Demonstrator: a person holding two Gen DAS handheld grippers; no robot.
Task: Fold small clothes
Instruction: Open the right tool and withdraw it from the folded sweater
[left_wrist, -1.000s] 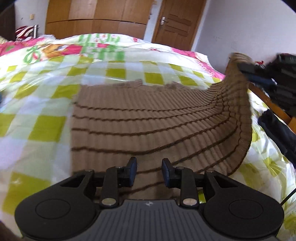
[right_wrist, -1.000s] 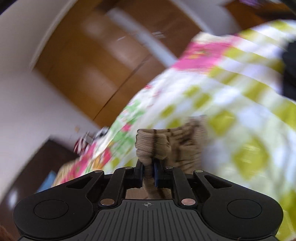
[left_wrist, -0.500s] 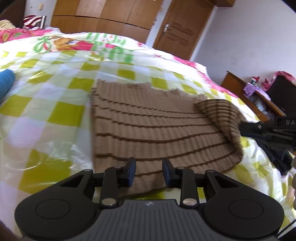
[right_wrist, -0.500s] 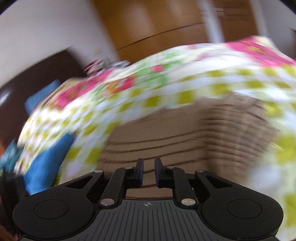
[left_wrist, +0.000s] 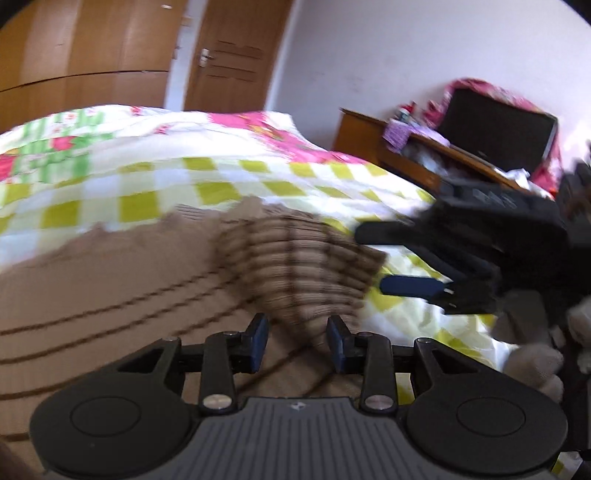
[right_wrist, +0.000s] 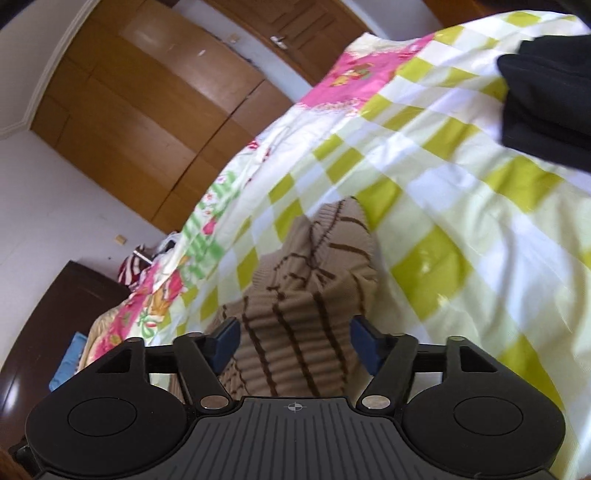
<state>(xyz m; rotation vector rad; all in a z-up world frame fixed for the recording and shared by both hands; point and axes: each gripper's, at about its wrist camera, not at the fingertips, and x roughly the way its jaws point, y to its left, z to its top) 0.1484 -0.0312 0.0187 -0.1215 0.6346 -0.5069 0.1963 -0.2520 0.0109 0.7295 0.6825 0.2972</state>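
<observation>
Matching black tongs on both hands
Left tongs and right tongs: blue pads, silver screws, ribbed grey base; maybe a tiny crosshair logo.

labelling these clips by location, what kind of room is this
Most likely a home bedroom: a bed under a checked and floral quilt, tall wooden wardrobe doors against the wall, and a wooden side cabinet cluttered with household things. A brown striped knit garment lies on the quilt.
</observation>
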